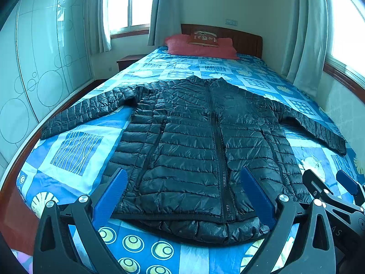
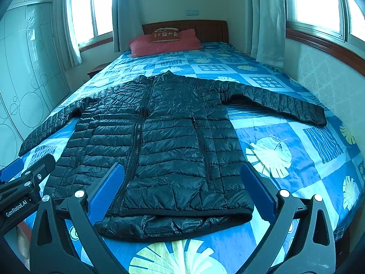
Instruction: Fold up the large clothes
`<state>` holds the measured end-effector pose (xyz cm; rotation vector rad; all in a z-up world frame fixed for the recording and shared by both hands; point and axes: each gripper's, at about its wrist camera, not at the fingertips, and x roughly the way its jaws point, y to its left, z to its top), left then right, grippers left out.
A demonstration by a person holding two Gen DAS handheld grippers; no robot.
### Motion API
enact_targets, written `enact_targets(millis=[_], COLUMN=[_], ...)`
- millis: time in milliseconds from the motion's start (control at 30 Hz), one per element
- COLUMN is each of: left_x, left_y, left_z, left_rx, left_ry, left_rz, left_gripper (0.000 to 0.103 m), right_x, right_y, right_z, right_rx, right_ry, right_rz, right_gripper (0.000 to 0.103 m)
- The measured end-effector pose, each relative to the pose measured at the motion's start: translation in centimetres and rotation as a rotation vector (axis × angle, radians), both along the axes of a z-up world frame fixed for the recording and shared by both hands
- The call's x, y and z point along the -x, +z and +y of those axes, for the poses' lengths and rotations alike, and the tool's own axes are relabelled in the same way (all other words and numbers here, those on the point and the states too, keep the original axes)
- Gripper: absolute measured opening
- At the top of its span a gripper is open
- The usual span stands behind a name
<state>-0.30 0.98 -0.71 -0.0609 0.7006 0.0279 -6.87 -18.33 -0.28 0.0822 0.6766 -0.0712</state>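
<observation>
lettering reading "genrobot.ai" runs along the left gripper (image 2: 22, 178) where it pokes into the right wrist view. writing on the small cushion (image 2: 166, 34) atop the red pillow (image 2: 164, 44) is too blurred to read. black quilted puffer jacket (image 1: 205, 137) lies front-up and zipped on the blue patterned bedspread (image 1: 75, 146), sleeves spread wide, hem toward the foot of the bed. both grippers, left (image 1: 183, 194) and right (image 2: 180, 190), hover near the hem with jaws wide apart, holding nothing.
</observation>
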Motion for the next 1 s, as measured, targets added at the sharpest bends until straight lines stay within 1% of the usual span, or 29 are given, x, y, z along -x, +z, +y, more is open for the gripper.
enact_targets(millis=[300, 367, 1000], left_x=[0.03, -0.04, -0.09], left_y=[0.01, -0.03, -0.07], left_z=[-0.09, -0.18, -0.32], left_rx=[-0.002, -0.004, -0.008], left_ry=[0.0, 0.0, 0.0], left_rz=[0.001, 0.001, 0.005], left_gripper=[0.098, 0.098, 0.098], right_x=[0.1, 0.04, 0.08], right_y=[0.02, -0.08, -0.25], right_z=[0.6, 0.1, 0.33], right_rx=[0.003, -0.002, -0.002], right_ry=[0.002, 0.0, 0.001], right_rz=[0.002, 0.001, 0.002], right_gripper=[0.101, 0.101, 0.101])
